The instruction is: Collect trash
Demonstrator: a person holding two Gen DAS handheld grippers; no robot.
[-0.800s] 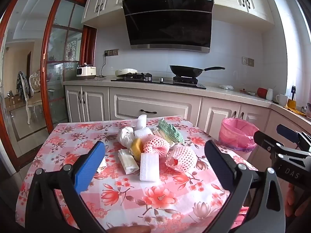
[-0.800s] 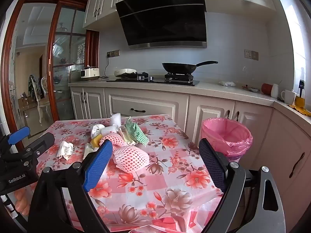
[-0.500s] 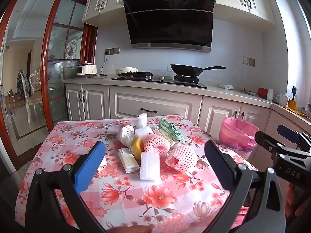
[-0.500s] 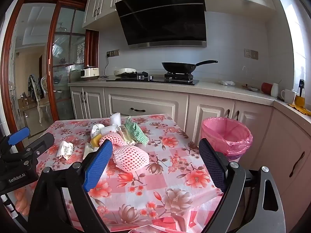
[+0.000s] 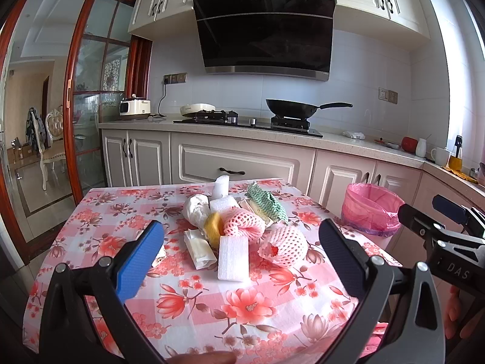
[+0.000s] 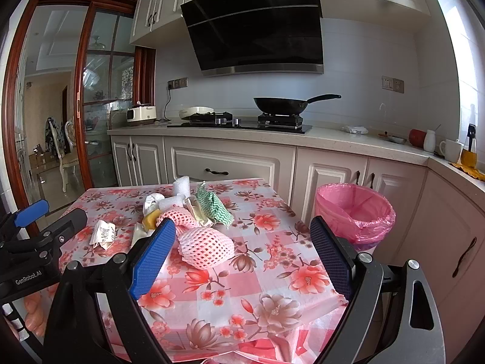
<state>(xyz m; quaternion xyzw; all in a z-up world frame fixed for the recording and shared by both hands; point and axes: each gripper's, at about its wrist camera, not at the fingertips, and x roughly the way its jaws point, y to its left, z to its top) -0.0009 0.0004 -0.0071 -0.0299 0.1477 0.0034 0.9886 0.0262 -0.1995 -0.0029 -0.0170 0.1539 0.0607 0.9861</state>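
Two sets of tongs hang over the near edge of a worktop covered in a pink floral cloth. The left tongs are spread wide with nothing between the pads, and the right tongs are spread wide too, likewise empty. The trash sits heaped in the middle of the worktop: a white foam block nearest, a pink foam net just to its right, a second pink net behind, a yellow piece, a white crumpled bag and a green-and-white cloth at the back. A crumpled paper lies apart on the left. A bin with a pink liner stands on the floor beside the worktop's right edge.
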